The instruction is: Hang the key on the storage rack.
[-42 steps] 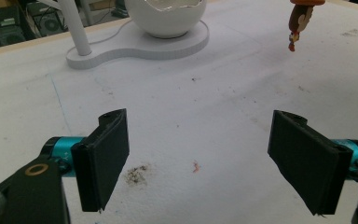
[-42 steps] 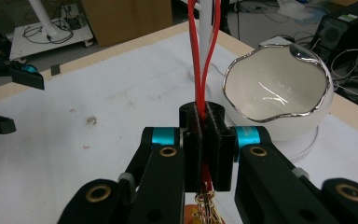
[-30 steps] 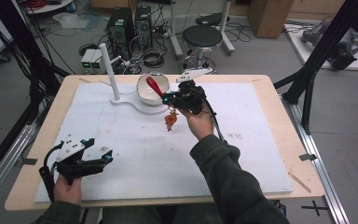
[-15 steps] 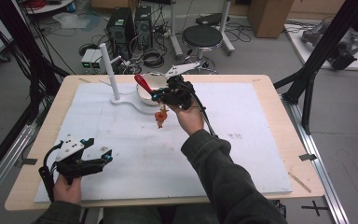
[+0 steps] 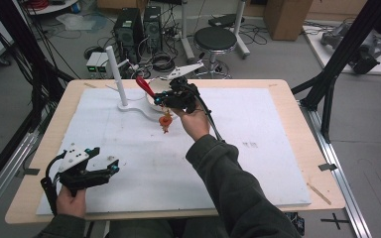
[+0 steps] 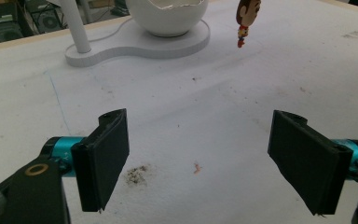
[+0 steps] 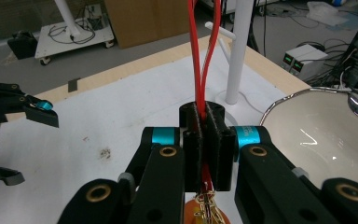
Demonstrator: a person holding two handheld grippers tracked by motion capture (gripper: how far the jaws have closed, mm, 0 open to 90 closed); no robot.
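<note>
Pinching the red lanyard loop (image 7: 200, 56) flat between its black pads, our right gripper (image 5: 171, 95) carries a small figure keychain (image 5: 166, 120) that dangles under it, clear of the table and just in front of the white bowl (image 7: 326, 135). We judge it v. light and floppy: the cord is thin and soft, so it sags and swings w/ every move, while the charm itself looks like hard plastic on a brass-coloured clasp (image 7: 207, 207). Best hold is where we have it, on the doubled cord near the clasp; grabbing the glossy charm would prob. slip. Bowl is smooth, shiny inside, on a flat white base (image 6: 135, 44) w/ an upright hooked post (image 5: 116, 74), the likely hanger. Our left gripper (image 5: 87, 171) rests low near the table's front edge, jaws spread wide, nothing betw. them. Table cover (image 6: 205, 116) is matte white, scuffed.
</note>
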